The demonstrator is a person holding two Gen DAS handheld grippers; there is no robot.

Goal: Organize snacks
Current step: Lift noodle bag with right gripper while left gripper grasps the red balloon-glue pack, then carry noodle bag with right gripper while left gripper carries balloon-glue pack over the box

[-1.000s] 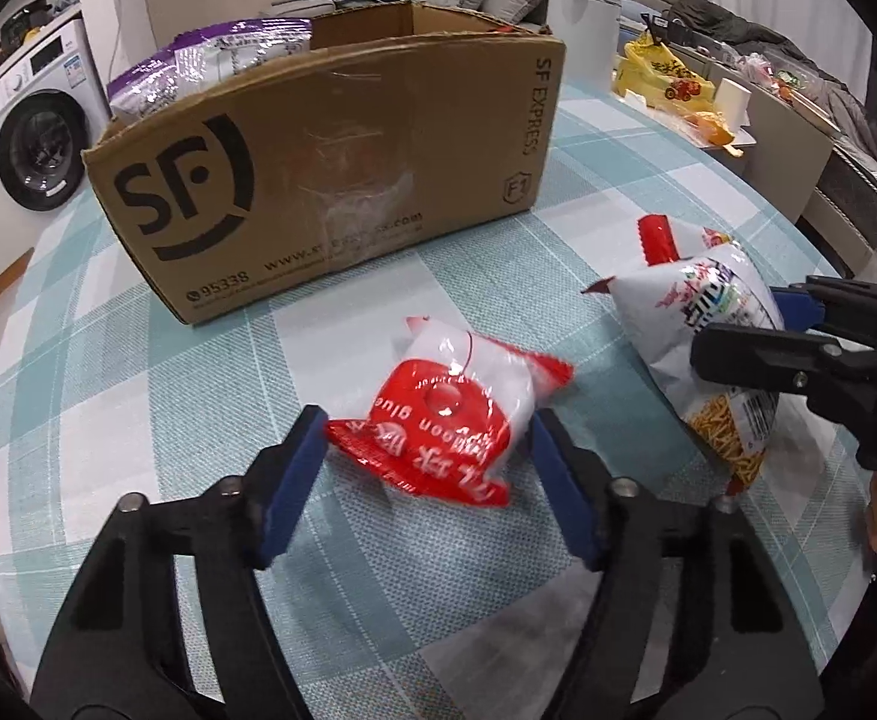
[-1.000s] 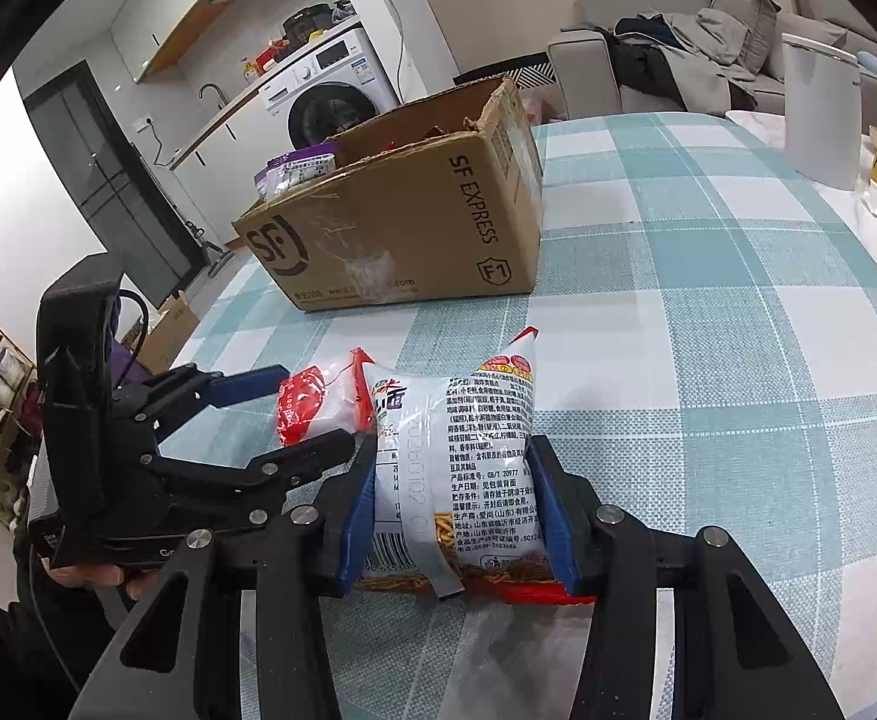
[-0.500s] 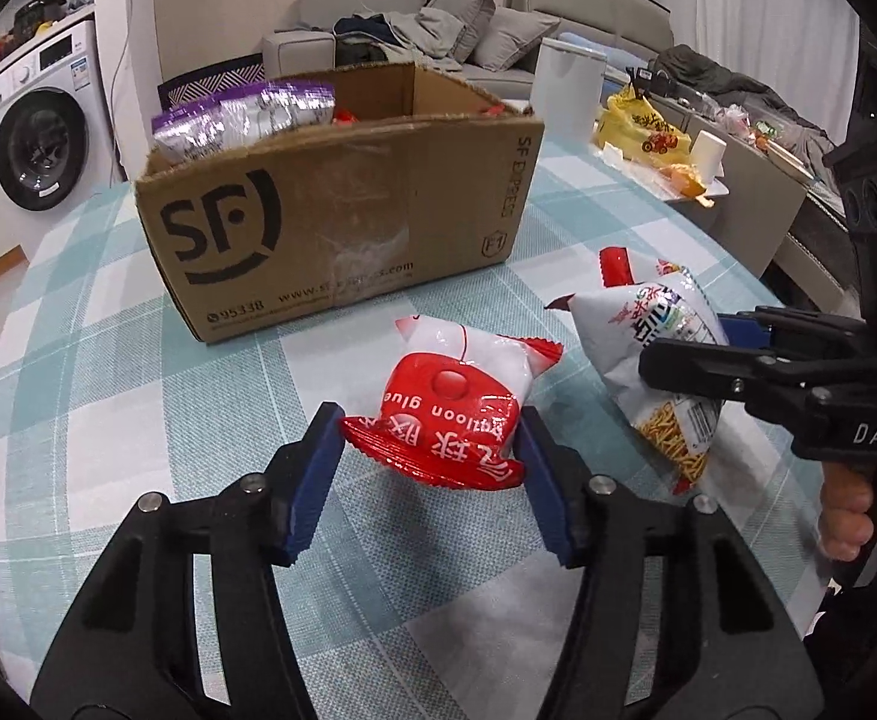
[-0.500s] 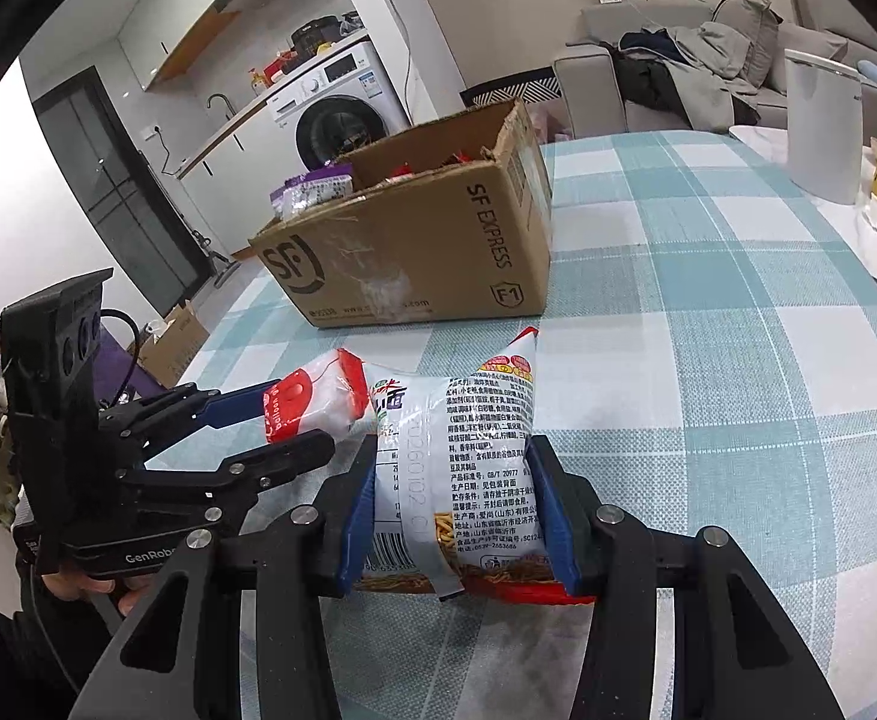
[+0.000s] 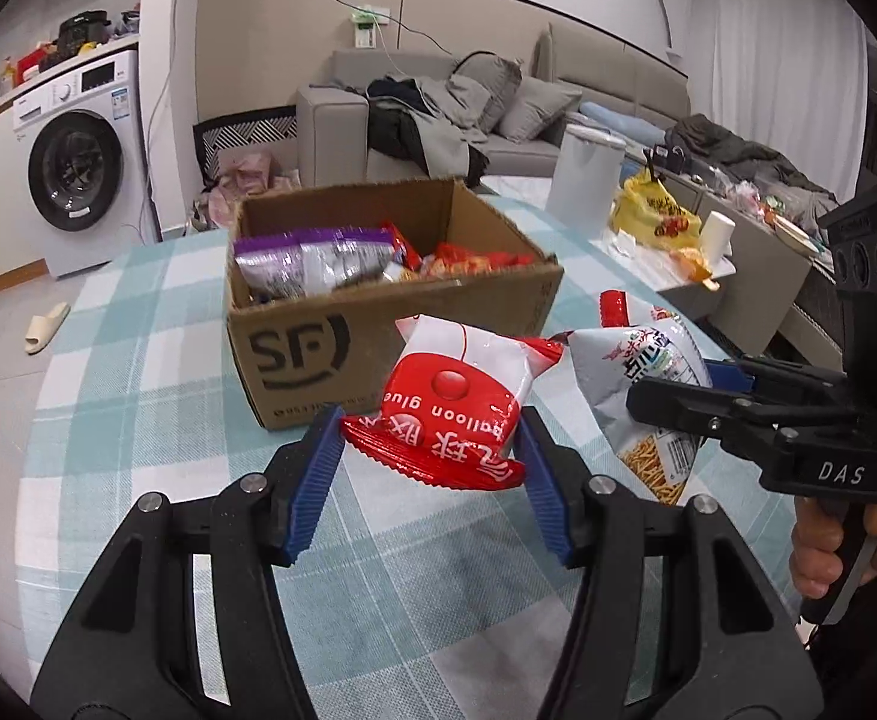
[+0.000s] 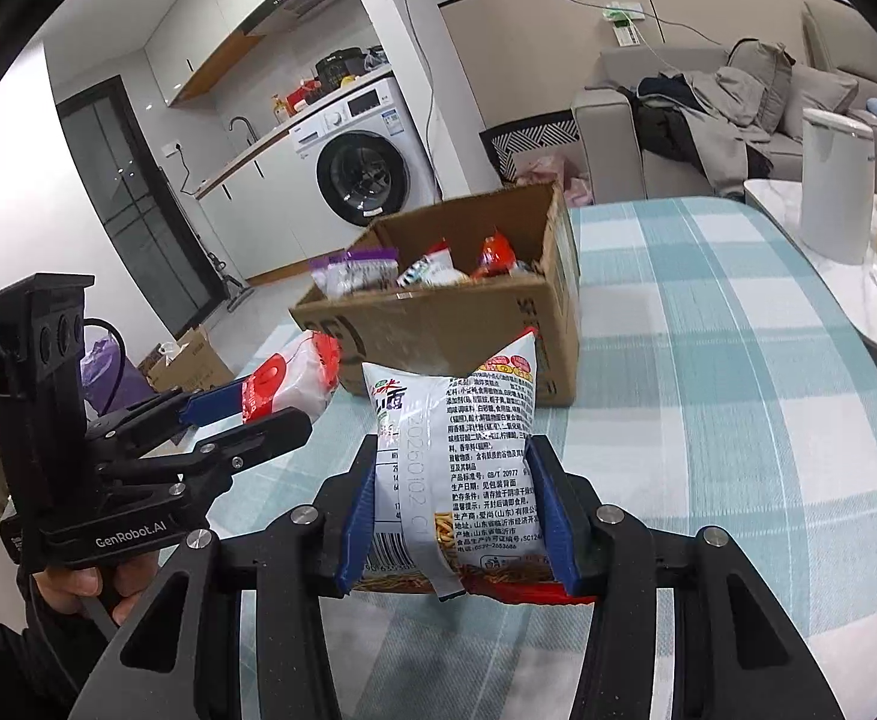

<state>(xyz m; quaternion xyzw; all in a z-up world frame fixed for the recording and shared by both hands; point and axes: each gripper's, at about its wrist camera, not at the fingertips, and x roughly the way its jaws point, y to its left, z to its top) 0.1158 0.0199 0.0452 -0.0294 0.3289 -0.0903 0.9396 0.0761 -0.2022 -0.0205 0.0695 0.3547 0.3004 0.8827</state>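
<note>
the left gripper [image 5: 429, 474] has its jaws clamped on a red-and-white snack packet [image 5: 459, 405], one blue pad on each side of the packet's lower edge. the packet is held clear of the table [image 5: 138, 372], in front of the near wall of the cardboard box [image 5: 318, 354].

the right gripper [image 6: 453, 510] has its jaws clamped on a white noodle-snack bag [image 6: 456, 450]. the bag stands upright between the pads, printed back toward the right wrist camera, its lower seam projecting below the pads. it is also held above the table, short of the box.

in the left wrist view, the right gripper and its bag [image 5: 648, 396] lie just to the right of the red packet, close but not touching. in the right wrist view, the left gripper and its packet [image 6: 291, 381] appear at the left.

the cardboard box stands open-topped on the checked tablecloth beyond both grippers. inside it are a purple-edged bag [image 5: 312, 258] at the left and several red packets [image 5: 474, 258] at the right.

a white cylindrical container [image 5: 582, 177] and a yellow bag [image 5: 654, 213] sit further back on the right. a washing machine [image 5: 78, 174] stands beyond the table on the left.
</note>
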